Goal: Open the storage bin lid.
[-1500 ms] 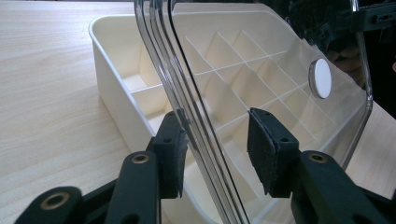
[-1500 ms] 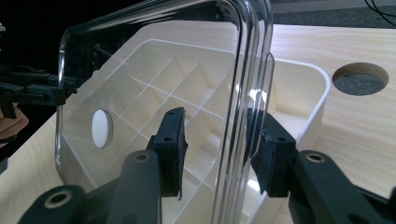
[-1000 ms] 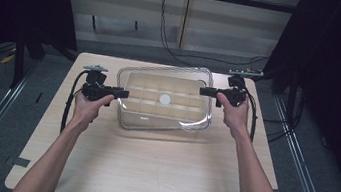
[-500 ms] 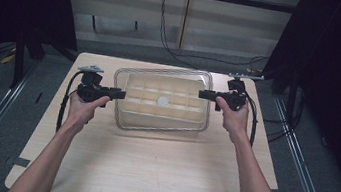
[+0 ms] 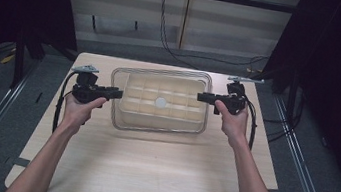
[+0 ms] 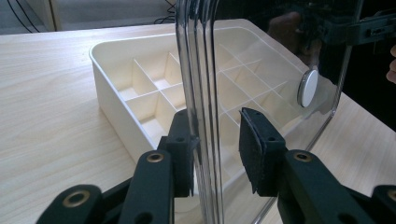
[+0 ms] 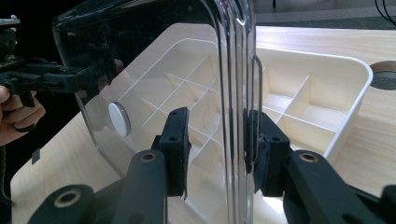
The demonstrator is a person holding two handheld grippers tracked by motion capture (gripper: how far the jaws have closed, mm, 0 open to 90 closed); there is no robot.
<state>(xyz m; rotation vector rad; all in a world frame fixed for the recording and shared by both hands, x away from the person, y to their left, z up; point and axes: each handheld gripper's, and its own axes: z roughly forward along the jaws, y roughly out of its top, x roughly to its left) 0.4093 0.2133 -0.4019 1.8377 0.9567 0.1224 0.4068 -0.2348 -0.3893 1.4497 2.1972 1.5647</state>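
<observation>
Pale wood covered the table [image 5: 148, 168], which stood in a dim room with dark curtains at both sides, grey floor around it and cables trailing along the back wall.

At the table's middle sat a cream tray [image 5: 130, 113] split by thin walls into many small compartments, all of them bare as far as could be seen. Over it you held a clear lid [image 5: 162, 72] with a small white disc [image 5: 160, 102] at its centre.

Your left gripper [image 5: 116, 92] had closed as far as it went on the lid's left rim. Its own view had the clear edge [image 6: 201, 70] standing upright between the pads, one pad tight against it and the other a little off the plastic. Your right gripper [image 5: 202, 98] was clamped on the right rim, both pads close against the edge [image 7: 233, 70].

From above, the lid looked to lie flat over the tray. Your gripper views showed more: the tray's wall [image 6: 116, 112] beside the lid and the far hand [image 7: 16, 114] through the plastic.
</observation>
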